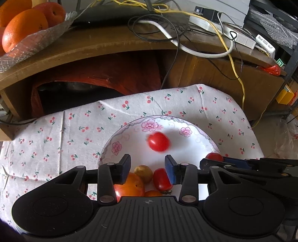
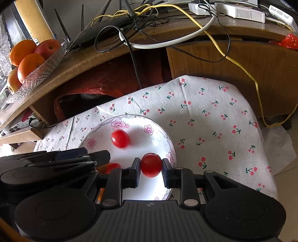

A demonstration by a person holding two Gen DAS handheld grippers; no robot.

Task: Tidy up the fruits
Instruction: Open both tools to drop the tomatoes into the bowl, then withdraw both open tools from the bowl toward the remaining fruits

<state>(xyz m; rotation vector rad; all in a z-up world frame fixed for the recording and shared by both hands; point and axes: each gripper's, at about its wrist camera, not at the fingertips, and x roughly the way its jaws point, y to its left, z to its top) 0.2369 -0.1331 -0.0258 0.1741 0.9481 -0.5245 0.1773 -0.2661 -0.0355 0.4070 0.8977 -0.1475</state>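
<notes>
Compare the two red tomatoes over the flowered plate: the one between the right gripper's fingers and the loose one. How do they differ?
The held tomato sits between the right gripper fingers near the plate rim and looks sharp. The loose tomato lies toward the plate's middle, free of both grippers, and is blurred; whether it is rolling or falling is unclear. Both are small, red and glossy.

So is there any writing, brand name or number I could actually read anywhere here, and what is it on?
No text here can be read.
Left gripper body: only a small round emblem, no letters.
Black box on the desk: a pale label, too small and blurred.
Green tag at the desk edge: a mark, unreadable.
Plate: flower pattern only.
Cloth: printed cherries only.
</notes>
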